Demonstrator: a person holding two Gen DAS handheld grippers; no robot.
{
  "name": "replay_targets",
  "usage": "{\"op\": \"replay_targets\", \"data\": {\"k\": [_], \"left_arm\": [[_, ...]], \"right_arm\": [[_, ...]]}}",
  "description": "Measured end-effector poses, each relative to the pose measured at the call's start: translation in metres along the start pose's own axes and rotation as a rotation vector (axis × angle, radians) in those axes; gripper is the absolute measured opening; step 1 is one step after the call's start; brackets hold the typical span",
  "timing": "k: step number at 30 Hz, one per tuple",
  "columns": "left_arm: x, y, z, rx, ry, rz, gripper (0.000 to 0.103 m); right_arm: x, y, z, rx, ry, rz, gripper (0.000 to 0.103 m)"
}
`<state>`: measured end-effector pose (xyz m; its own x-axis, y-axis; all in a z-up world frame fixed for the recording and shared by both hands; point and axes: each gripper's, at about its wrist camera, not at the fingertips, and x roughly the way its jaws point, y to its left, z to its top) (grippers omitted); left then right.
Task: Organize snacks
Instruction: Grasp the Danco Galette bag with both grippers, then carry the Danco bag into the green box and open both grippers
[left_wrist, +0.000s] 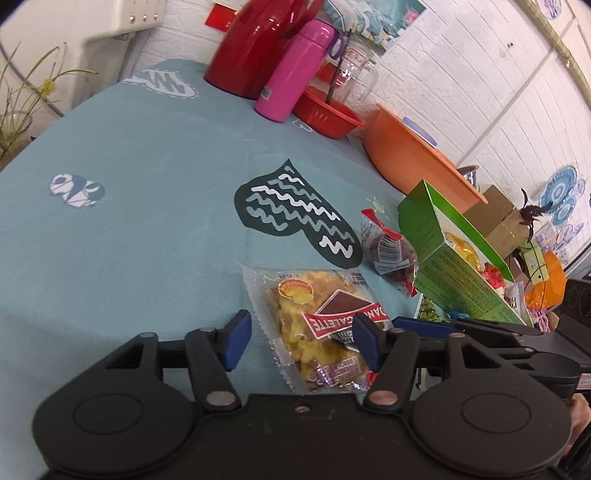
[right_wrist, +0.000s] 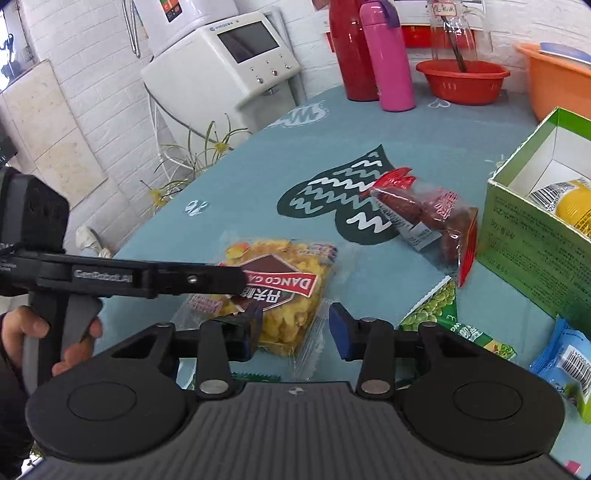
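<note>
Open blue tablecloth (left_wrist: 140, 229) lay from 9 to 12 o'clock of the galette packet (left_wrist: 314, 325), free passage. At 1 o'clock the red-wrapped snack (left_wrist: 389, 251); at 2 o'clock the green box (left_wrist: 443, 266) walled off that side. Far off at 12 o'clock: pink bottle (left_wrist: 295, 70), red jug (left_wrist: 255, 44), red basin (left_wrist: 328, 114), orange basin (left_wrist: 413, 155).

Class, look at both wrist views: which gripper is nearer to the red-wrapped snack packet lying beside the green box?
Right. The right gripper sits at the yellow galette packet, the red-wrapped packet just beyond it. The left gripper straddles the galette's far side, further away.
</note>
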<state>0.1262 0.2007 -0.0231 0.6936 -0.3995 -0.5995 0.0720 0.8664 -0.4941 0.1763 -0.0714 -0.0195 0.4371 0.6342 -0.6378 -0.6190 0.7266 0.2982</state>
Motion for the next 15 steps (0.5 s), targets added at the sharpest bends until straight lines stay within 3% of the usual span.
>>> {"op": "replay_targets", "data": {"k": [3,5,8,9,10,11,15], "left_arm": [[0.001,-0.005,0.001,0.007,0.007,-0.005,0.103],[0.006,-0.007,0.0,0.021,0.02,0.003,0.102],[0.007,-0.01,-0.002,0.027,0.003,0.021,0.093],[0.008,-0.011,-0.002,0.016,0.009,0.004,0.073],[0.008,-0.012,-0.003,0.004,0.011,-0.005,0.074],[0.007,-0.015,-0.004,0.007,0.008,-0.007,0.075],[-0.004,-0.037,0.001,0.031,-0.037,-0.034,0.075]], "right_arm": [[0.007,-0.002,0.003,0.045,-0.006,0.001,0.076],[0.01,-0.001,0.001,0.057,-0.005,-0.002,0.085],[0.013,-0.006,-0.003,0.102,0.001,0.03,0.088],[0.014,-0.009,-0.004,0.129,0.004,0.051,0.085],[0.014,-0.01,-0.005,0.136,0.008,0.075,0.071],[0.014,-0.011,-0.005,0.141,0.028,0.112,0.064],[-0.004,-0.004,-0.007,0.116,0.001,0.078,0.057]]}}
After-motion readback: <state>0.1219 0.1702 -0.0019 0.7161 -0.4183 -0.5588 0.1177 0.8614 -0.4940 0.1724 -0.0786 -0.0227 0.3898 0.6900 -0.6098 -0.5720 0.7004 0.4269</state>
